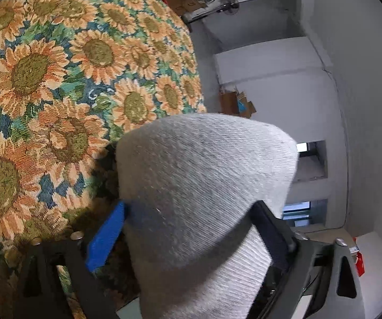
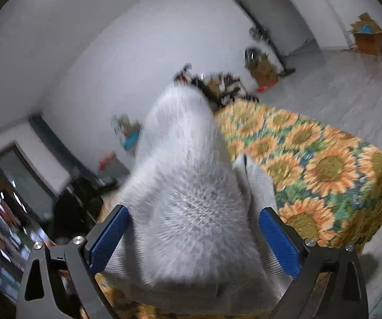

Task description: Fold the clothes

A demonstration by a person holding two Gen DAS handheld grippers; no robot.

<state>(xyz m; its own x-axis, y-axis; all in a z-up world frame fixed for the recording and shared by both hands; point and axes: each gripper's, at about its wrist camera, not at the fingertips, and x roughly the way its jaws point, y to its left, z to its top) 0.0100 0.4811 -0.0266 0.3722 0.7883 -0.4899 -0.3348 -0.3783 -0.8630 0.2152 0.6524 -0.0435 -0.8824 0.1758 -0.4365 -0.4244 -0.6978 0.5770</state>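
Garment in pale grey knit (image 1: pixel 206 186) fills the space between the blue pads of our left gripper (image 1: pixel 191 228) and our right gripper (image 2: pixel 193 236); both appear clamped on it, holding it raised above the sunflower-print tablecloth (image 1: pixel 58 79). We judge folding barely begun: no neat fold is visible, and laying it flat remains.

- We see soft, even indoor light in both views, white walls (image 1: pixel 284 79) bright with no glare.
- In the left view the sunflower cloth (image 1: pixel 58 66) is sharp; the grey garment (image 1: pixel 204 172) casts a dark shadow on it at its left edge.
- The right view is smeared by motion blur, worst on the garment (image 2: pixel 191 186) and far clutter (image 2: pixel 217 82).
- Fisheye bends straight lines, and black corners ring both views.
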